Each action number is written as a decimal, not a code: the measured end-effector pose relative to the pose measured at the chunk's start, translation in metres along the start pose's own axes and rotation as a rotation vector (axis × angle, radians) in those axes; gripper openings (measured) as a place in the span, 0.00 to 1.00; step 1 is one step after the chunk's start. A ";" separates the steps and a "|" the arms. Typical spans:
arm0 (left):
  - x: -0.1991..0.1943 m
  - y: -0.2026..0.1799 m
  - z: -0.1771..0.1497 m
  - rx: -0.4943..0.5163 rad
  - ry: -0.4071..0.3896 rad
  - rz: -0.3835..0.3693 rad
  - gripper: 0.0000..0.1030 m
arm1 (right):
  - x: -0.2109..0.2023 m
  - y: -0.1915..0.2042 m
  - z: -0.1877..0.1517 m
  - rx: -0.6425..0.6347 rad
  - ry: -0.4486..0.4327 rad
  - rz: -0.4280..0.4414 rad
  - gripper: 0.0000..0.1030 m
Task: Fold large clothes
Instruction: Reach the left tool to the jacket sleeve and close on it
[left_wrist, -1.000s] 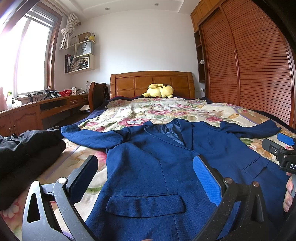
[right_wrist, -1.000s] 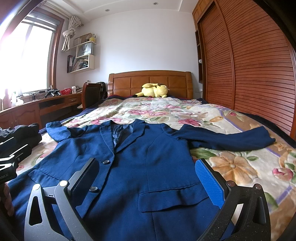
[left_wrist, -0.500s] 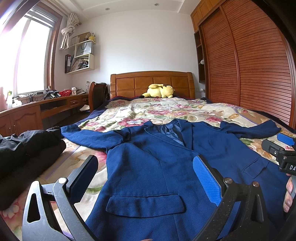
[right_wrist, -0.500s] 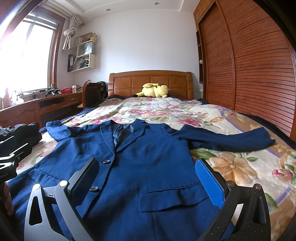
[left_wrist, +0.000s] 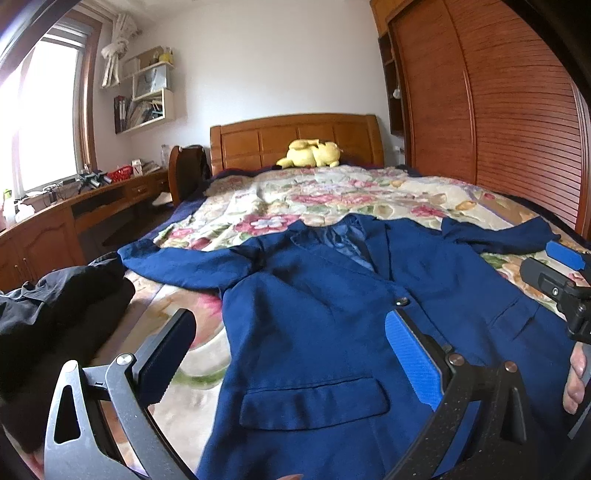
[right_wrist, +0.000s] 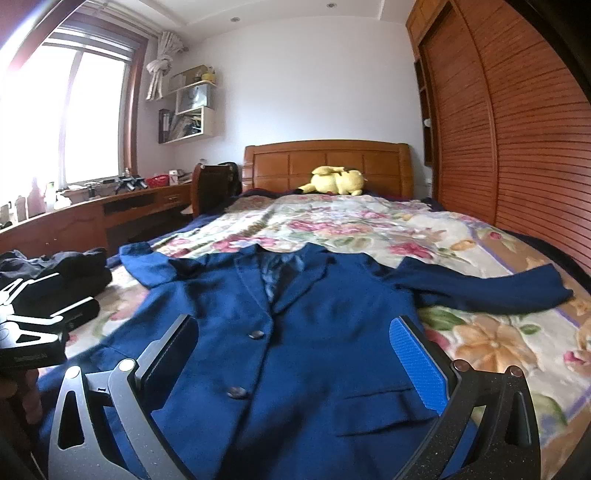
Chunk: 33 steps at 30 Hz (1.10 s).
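- The bed (left_wrist: 332, 192) carries a floral quilt.
- The blue jacket (left_wrist: 332, 317) lies face up and flat on the quilt, both sleeves spread outward.
- A black garment (left_wrist: 55, 306) sits at the bed's left edge.
- The left claw (left_wrist: 288, 354) and right claw (right_wrist: 291, 365) hover over the jacket's hem, both with jaws apart, gripping nothing.

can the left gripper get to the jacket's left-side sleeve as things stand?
Probably yes. The left gripper is open above the blue jacket, and the sleeve lies flat on the bedspread ahead and left, nothing on it. The black clothes pile sits beside it, not on the path.
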<state>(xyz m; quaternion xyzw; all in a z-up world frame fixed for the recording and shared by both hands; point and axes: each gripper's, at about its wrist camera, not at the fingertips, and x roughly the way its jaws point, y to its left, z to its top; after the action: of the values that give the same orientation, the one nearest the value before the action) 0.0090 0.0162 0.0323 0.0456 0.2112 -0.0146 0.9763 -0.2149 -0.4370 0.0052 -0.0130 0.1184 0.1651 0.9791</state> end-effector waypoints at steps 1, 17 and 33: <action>0.002 0.002 0.002 0.003 0.011 -0.001 1.00 | 0.001 0.001 0.001 -0.002 0.003 0.004 1.00; 0.050 0.078 0.021 0.025 0.141 0.023 1.00 | 0.053 0.030 0.037 -0.079 0.115 0.074 1.00; 0.150 0.143 0.038 -0.062 0.289 -0.008 0.91 | 0.142 0.050 0.078 -0.215 0.229 0.171 1.00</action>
<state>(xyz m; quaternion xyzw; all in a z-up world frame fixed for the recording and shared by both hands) 0.1681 0.1534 0.0165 0.0163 0.3499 -0.0053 0.9366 -0.0830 -0.3393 0.0476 -0.1260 0.2114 0.2569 0.9346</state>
